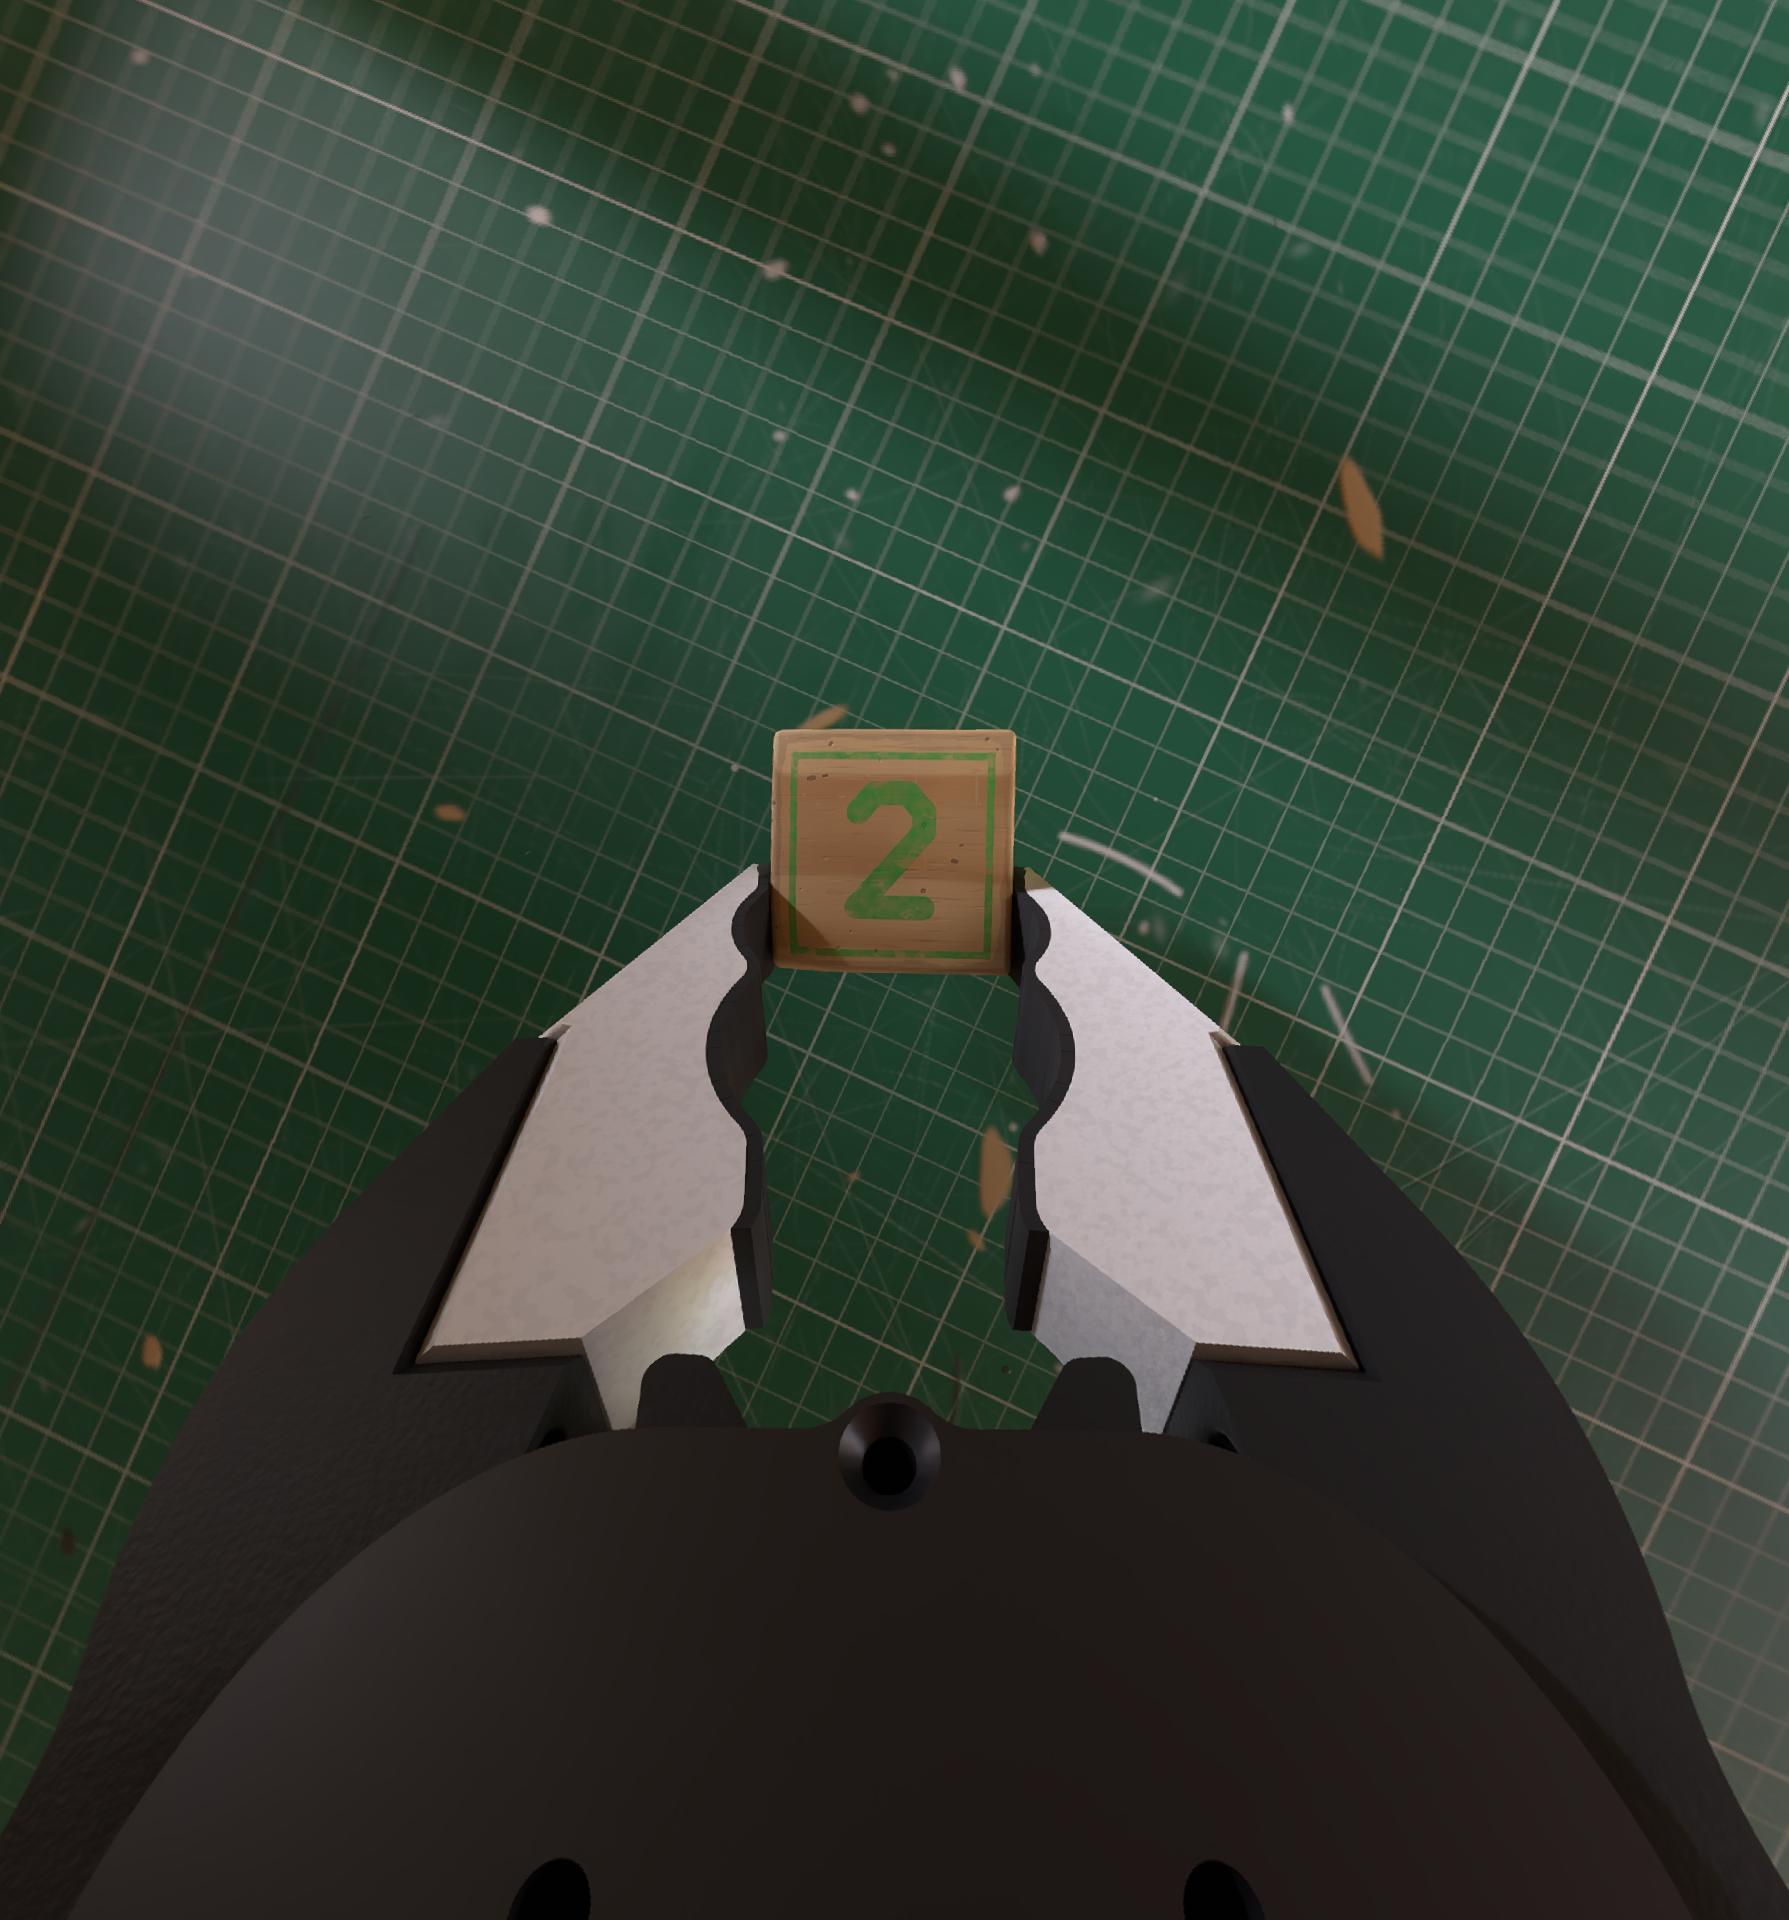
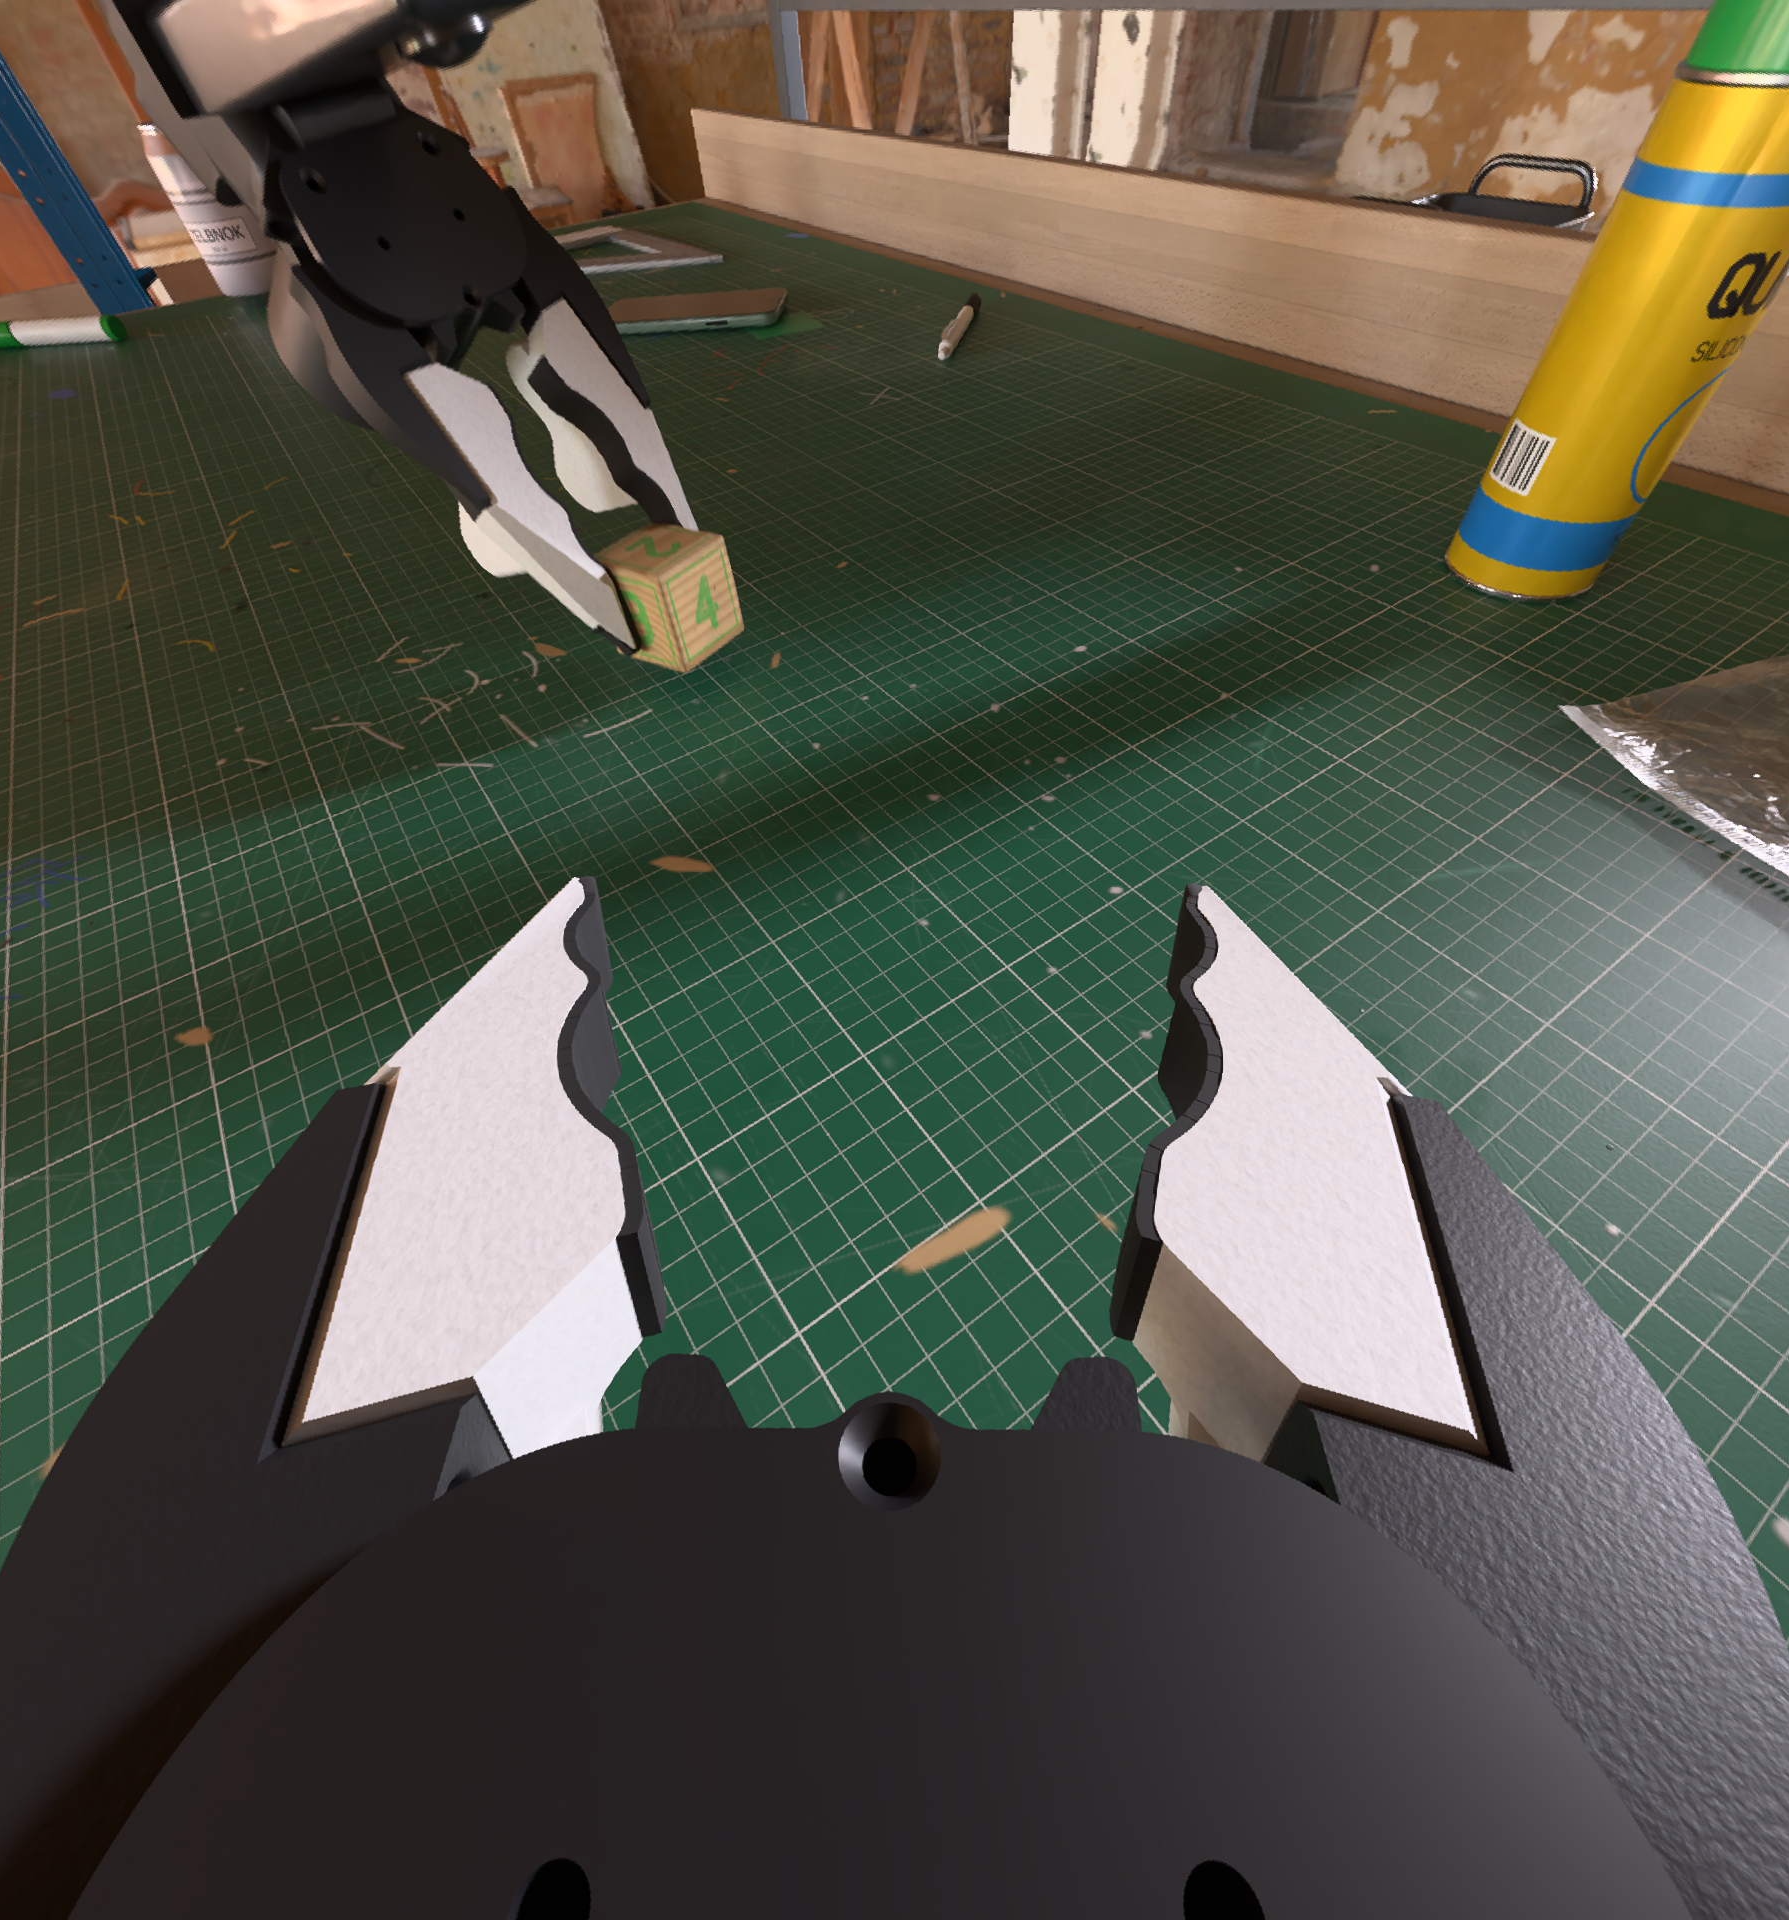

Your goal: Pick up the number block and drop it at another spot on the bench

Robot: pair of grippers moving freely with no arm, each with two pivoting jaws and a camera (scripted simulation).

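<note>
The right gripper (image 2: pixel 885 935) hangs empty, jaws apart, over the green gridded cutting mat (image 2: pixel 973 1039). Beyond it, the left gripper (image 1: pixel 890 904) clamps the small wooden number block (image 1: pixel 892 850) by opposite flat sides on the mat; light, rigid, likely secure.

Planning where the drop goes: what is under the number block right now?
Green cutting mat lies under the number block, which sits on it between the left hand-held gripper fingers. The patch beneath the block is covered.
</note>
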